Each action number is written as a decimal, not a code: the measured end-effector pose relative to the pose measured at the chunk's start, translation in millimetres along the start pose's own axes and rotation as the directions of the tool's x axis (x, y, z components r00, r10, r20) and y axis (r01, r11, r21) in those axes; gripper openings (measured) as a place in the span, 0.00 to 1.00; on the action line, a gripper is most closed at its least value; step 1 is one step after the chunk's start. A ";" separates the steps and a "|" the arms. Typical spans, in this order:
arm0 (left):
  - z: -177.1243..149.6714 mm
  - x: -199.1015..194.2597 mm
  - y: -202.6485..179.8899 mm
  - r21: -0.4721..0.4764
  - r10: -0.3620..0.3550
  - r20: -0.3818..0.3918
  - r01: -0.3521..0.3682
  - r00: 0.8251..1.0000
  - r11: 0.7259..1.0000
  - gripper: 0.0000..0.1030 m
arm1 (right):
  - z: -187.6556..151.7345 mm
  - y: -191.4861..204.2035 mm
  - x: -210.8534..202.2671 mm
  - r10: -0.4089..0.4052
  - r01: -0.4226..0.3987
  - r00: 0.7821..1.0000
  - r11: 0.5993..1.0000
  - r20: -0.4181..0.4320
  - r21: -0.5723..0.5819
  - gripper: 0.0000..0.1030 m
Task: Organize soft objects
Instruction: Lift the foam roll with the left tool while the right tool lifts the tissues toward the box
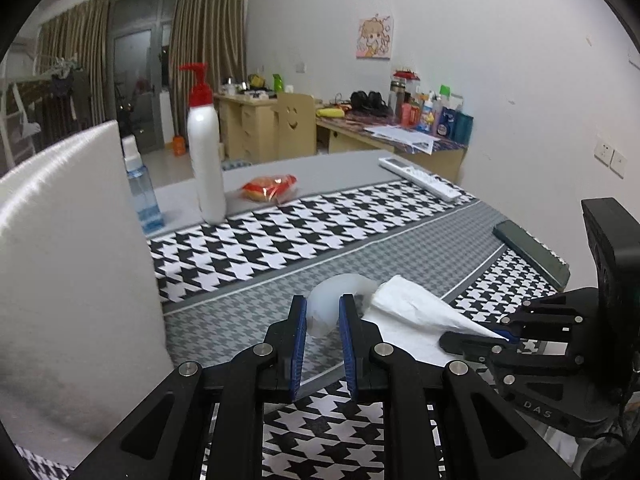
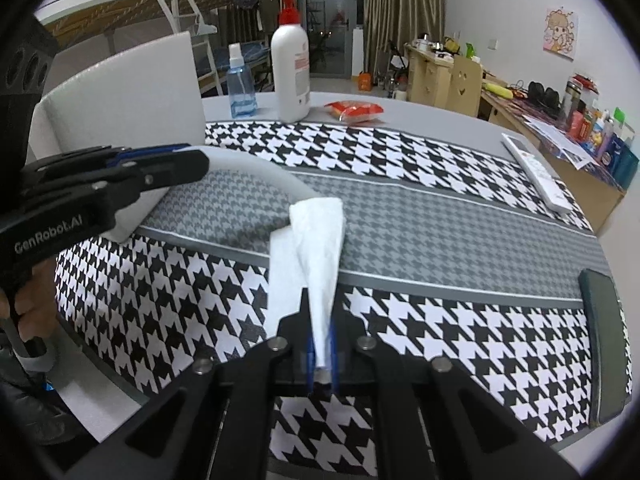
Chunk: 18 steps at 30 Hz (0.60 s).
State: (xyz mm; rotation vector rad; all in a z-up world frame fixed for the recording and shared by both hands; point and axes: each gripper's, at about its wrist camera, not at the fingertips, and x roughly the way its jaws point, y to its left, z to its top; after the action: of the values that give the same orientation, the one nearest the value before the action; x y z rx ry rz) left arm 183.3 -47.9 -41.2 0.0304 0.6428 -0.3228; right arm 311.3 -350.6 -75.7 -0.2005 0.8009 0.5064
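My right gripper [image 2: 320, 344] is clamped on the narrow end of a white tissue [image 2: 320, 236], which fans out up the middle of the frame over the houndstooth cloth [image 2: 420, 160] on the counter [image 2: 248, 98]. My left gripper [image 1: 323, 320] has its jaws pressed against a curved strip of white foam [image 1: 334, 300] at lower centre of its view; that strip arcs from the big foam sheet [image 1: 72, 248] filling the left side. A white pump bottle [image 2: 290, 76], a blue spray bottle [image 2: 240, 84] and a red snack packet [image 2: 354, 111] stand along the upper part, a remote control [image 2: 534, 172] at upper right.
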 end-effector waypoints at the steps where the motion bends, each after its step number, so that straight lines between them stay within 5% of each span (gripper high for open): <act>1: 0.2 -1.5 -0.4 0.001 0.002 0.003 -0.002 1.000 1.000 0.17 | -0.3 -0.8 -3.3 0.004 -0.004 1.000 1.000 0.008 0.007 0.08; 18: 1.5 -29.5 -4.6 0.006 0.062 0.047 -0.063 0.997 0.998 0.17 | 4.1 2.2 -30.5 0.023 -0.025 0.995 0.999 0.093 0.023 0.08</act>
State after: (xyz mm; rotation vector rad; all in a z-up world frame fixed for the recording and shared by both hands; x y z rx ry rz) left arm 160.6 -44.0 -22.2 0.0502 0.5934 -0.2648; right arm 295.0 -358.2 -50.6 -0.1440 0.7190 0.5245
